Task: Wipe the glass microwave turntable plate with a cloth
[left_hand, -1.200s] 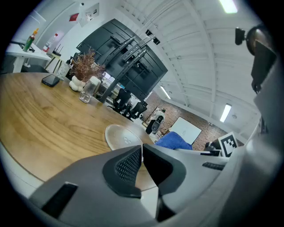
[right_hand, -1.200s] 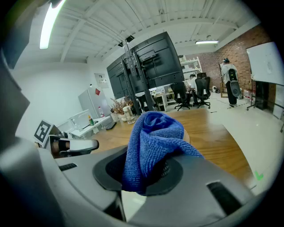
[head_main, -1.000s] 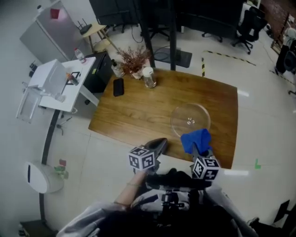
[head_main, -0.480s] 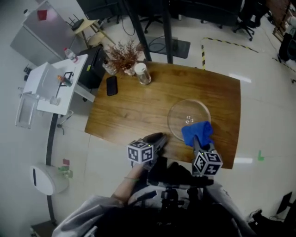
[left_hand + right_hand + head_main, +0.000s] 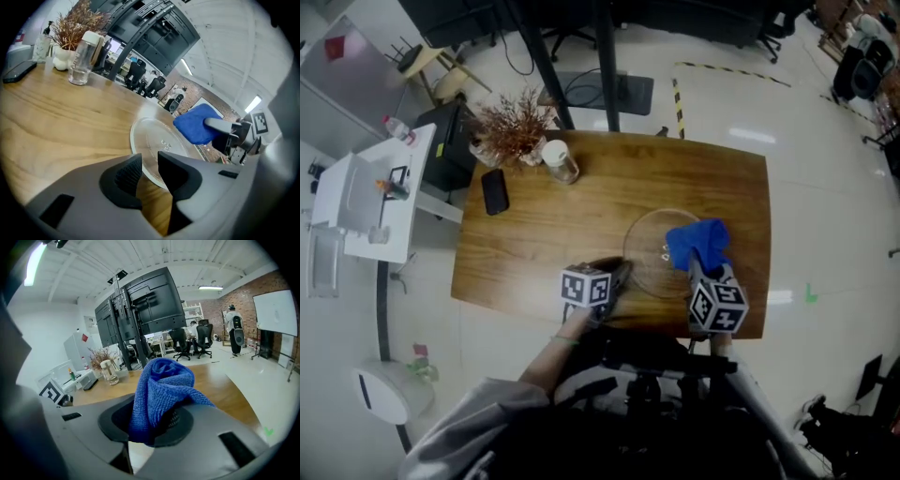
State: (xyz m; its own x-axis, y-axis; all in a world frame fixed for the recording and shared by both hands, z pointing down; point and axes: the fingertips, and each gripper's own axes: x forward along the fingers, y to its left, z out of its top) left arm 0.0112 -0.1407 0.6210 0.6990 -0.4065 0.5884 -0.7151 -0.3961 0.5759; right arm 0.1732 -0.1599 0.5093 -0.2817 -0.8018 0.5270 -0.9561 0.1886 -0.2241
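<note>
We have the glass turntable plate (image 5: 649,246) lying flat on the wooden table (image 5: 534,234), towards its near right part, and both tools are already close to it. The right gripper (image 5: 694,262) is clamped on the bunched blue cloth (image 5: 696,240), which bulges up and forward past the jaw tips in the right gripper view (image 5: 161,390). From the head view, that cloth sits over the right part of the plate. The left gripper view shows it (image 5: 197,123) at the plate's far rim and seemingly just clear of the glass, though we cannot tell whether it touches. So the plate lies directly below and to the left of the cloth, and we judge that the right hand's wiping stroke should go down and then leftward across the glass. The left gripper (image 5: 622,270) sits at the near left rim with its jaws only narrowly apart and nothing held. The rim shows through the gap (image 5: 149,168) just ahead of the tips, and we cannot say it has entered. That hand looks well placed to steady the plate if it slides. The plate (image 5: 154,140) is clear and round, so it has no long axis to line up with. It has a shallow raised edge and small moulded lugs near its centre, and the wood grain shows straight through it. We expect it to be slick and ready to skate on the table under a sideways push.
</note>
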